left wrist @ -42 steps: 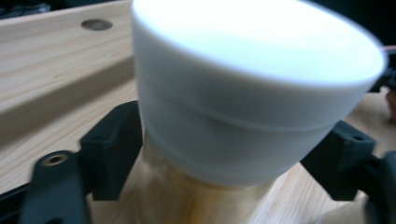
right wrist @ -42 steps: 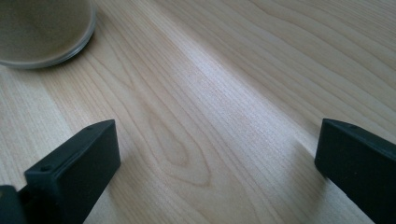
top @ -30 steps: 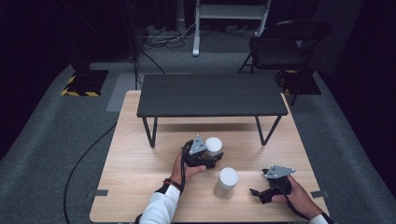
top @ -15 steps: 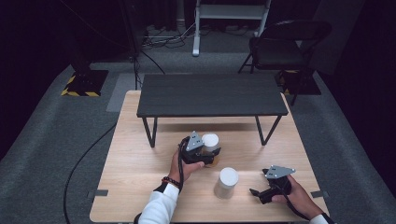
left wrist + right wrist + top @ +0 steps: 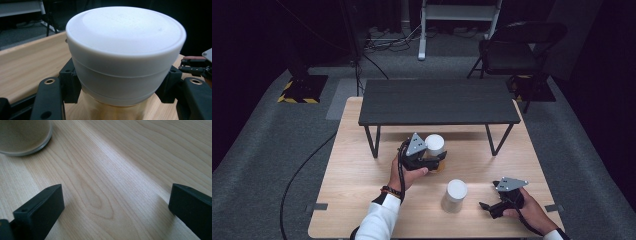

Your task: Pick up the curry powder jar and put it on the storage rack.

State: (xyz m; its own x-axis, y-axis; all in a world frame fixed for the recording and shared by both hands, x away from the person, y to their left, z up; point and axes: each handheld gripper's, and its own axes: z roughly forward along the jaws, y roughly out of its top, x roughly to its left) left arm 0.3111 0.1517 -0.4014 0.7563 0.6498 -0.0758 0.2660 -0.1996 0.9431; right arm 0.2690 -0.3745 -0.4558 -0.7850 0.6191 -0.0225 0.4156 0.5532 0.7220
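Observation:
My left gripper (image 5: 432,161) is shut on a white-lidded jar (image 5: 435,150) with tan contents, just in front of the black shelf. In the left gripper view the jar (image 5: 125,55) sits between both jaws, which clasp it under its white lid. A second white-lidded jar (image 5: 455,196) stands on the wooden table (image 5: 357,185) near the front. My right gripper (image 5: 488,207) rests low on the table to the right of that jar, open, with bare wood between its jaws. The right gripper view shows the base of the second jar (image 5: 22,136) at the upper left.
A low black shelf (image 5: 437,102) on thin legs spans the back half of the table. Behind the table stand a dark chair (image 5: 512,50) and a white stand (image 5: 459,12). A cable (image 5: 302,170) runs across the grey floor at the left.
My left gripper has moved the jar it holds slightly back and left, toward the black shelf. The right gripper and the second jar have stayed in place.

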